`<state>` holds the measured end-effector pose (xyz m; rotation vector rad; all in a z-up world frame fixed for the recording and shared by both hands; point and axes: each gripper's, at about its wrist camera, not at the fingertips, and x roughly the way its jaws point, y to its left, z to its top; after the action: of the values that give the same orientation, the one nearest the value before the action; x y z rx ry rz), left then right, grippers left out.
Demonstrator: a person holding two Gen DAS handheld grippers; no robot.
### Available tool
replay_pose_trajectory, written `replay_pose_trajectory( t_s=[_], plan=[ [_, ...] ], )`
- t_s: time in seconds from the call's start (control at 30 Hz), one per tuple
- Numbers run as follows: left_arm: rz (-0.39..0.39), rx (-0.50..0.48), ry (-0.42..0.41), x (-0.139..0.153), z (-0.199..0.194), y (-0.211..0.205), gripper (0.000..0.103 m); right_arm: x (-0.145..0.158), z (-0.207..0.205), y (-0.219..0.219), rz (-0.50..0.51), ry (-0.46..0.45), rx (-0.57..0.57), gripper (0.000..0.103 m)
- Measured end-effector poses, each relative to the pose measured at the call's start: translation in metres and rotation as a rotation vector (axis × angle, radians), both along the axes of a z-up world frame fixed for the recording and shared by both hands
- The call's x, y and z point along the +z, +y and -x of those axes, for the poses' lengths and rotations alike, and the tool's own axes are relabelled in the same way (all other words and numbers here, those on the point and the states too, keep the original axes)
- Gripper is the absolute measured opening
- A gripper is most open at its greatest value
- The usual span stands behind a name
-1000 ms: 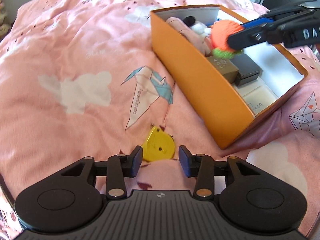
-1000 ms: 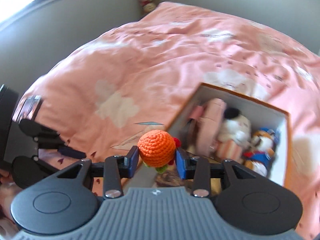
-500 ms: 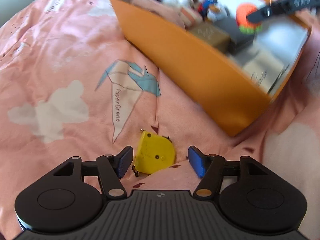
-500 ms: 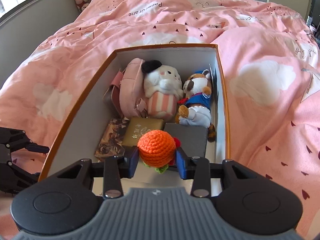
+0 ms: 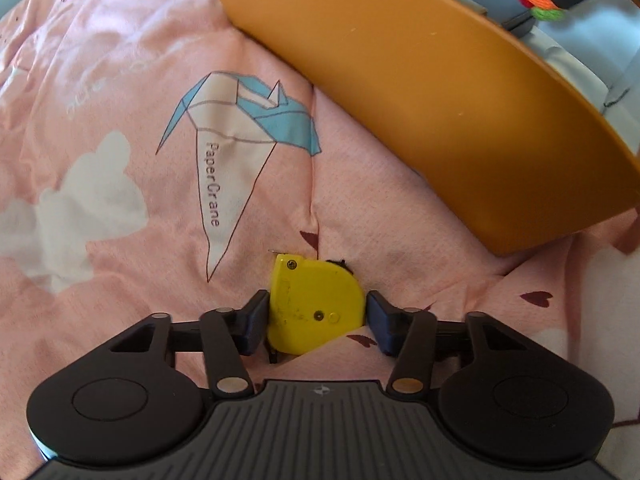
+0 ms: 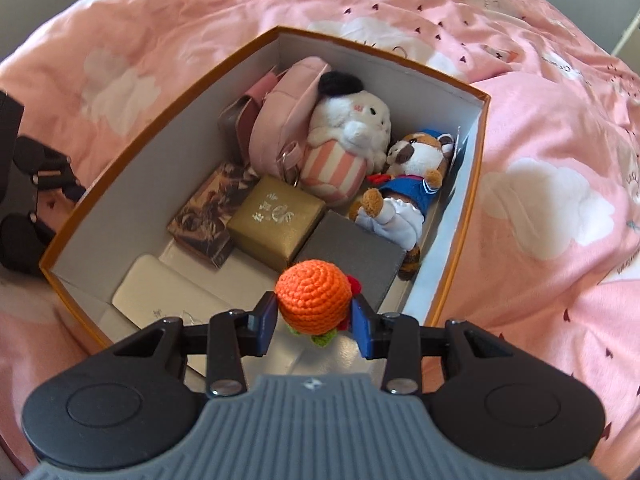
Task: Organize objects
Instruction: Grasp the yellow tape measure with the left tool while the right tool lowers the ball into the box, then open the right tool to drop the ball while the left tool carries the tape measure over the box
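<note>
Left claw (image 5: 316, 322) has dropped over the yellow tape measure (image 5: 316, 308) on the bedspread (image 5: 120, 80), jaws closing, pads seemingly not yet pressing. Right claw (image 6: 314, 322), clamped on the orange crochet ball (image 6: 312, 302), now hangs inside the orange box (image 6: 460, 256). Beyond: gold box (image 6: 276, 220), plush toys (image 6: 352, 152) crowd the far end.

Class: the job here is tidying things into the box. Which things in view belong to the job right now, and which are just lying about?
In the job:
- crochet ball, held in the right gripper over the box
- tape measure, between the closing left gripper jaws

Lying about:
- plush toys, gold box, pink bag, already packed
- bedspread
</note>
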<state>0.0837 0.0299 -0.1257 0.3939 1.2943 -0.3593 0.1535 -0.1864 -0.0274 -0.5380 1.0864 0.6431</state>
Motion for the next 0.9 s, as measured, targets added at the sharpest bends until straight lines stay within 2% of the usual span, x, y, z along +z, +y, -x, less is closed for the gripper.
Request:
replay_pose_trajectory(
  t_s=[0.17,0.3,0.5,0.6,0.7,0.9],
  plan=[
    [0.038,0.038,-0.011,0.004,0.003,0.008,0.057,-0.006,0.002,0.007,0.130,0.035,0.149,0.042],
    [0.099,0.085,-0.036,0.014,0.007,0.019,0.057,-0.005,-0.002,0.013,0.214,0.065,0.265,0.042],
    [0.257,0.189,-0.100,0.047,0.015,0.039,0.057,0.003,-0.015,0.022,0.116,0.146,0.285,0.042],
    [0.305,0.215,-0.144,0.071,0.011,0.038,0.057,0.000,-0.016,0.030,0.077,0.157,0.288,0.042],
    [0.337,0.208,-0.198,0.095,0.009,0.034,0.057,-0.007,-0.014,0.039,0.055,0.166,0.291,0.042],
    [0.366,0.130,-0.303,0.134,-0.001,0.014,0.057,-0.022,-0.017,0.048,0.024,0.179,0.262,0.042]
  ],
)
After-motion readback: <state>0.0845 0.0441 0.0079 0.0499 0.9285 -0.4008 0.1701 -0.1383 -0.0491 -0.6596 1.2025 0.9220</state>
